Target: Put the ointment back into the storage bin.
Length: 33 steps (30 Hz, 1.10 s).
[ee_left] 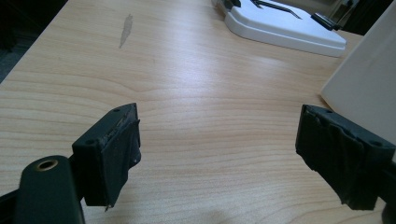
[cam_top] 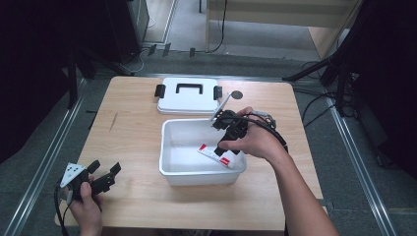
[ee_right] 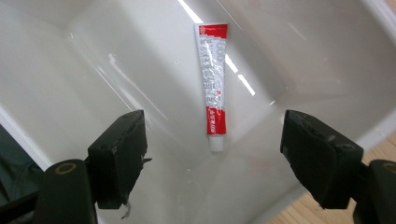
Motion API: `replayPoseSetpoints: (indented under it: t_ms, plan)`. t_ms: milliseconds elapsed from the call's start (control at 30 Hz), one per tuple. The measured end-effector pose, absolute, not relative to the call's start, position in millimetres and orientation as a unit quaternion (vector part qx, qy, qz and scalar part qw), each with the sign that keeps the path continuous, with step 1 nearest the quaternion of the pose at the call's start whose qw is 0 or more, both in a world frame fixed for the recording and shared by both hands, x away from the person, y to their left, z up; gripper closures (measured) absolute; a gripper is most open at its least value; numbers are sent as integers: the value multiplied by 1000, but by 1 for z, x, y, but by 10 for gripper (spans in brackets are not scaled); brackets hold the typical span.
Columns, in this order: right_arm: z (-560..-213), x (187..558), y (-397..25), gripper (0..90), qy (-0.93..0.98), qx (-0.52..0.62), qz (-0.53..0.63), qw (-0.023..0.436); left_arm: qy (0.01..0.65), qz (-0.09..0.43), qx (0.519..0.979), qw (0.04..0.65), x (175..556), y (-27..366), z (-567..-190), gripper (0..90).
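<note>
A: What are the jaws of the right gripper (ee_right: 212, 161) doing?

B: They are spread wide apart and pinch nothing. They hang over the white plastic box (ee_right: 84, 60), and a red and white tube (ee_right: 213, 79) lies flat on the box floor between them, not touching either jaw.

A: Where is that tube in the high view?

B: The tube (cam_top: 215, 155) lies near the right front corner of the box (cam_top: 171, 173). The right gripper (cam_top: 228, 129) is held by a hand (cam_top: 255, 142) above the box's right side.

A: And the left gripper (ee_left: 217, 156)?

B: Its jaws are spread wide too, with only bare wood of the tabletop (ee_left: 196, 88) between them. In the high view the left gripper (cam_top: 104, 175) sits near the front left corner of the tabletop (cam_top: 128, 132), held by the other hand (cam_top: 87, 209).

A: What else is there?

B: A white lid (cam_top: 188, 97) with a black handle and black clips lies flat by the back edge of the tabletop, just behind the box. The left gripper view shows the lid (ee_left: 280, 28) far off, and one white wall of the box (ee_left: 369, 79) at the right.
</note>
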State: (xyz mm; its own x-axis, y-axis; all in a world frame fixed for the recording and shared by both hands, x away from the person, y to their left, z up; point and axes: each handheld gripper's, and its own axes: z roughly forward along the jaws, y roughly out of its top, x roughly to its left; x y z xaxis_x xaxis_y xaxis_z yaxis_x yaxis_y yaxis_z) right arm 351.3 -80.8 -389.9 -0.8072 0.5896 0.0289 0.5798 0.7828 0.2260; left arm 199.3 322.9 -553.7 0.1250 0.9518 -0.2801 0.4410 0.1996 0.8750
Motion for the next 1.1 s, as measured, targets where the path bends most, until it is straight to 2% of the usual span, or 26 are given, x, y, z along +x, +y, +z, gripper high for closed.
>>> replayPoseSetpoints:
  t_ms: [467,1100]
  plan:
    - [-373,344,-116,239,933,331,134,38,606,265,575,482,199,323,-554,147]
    - [-391,338,-189,294,897,395,191,49,606,266,576,479,199,322,-554,147]
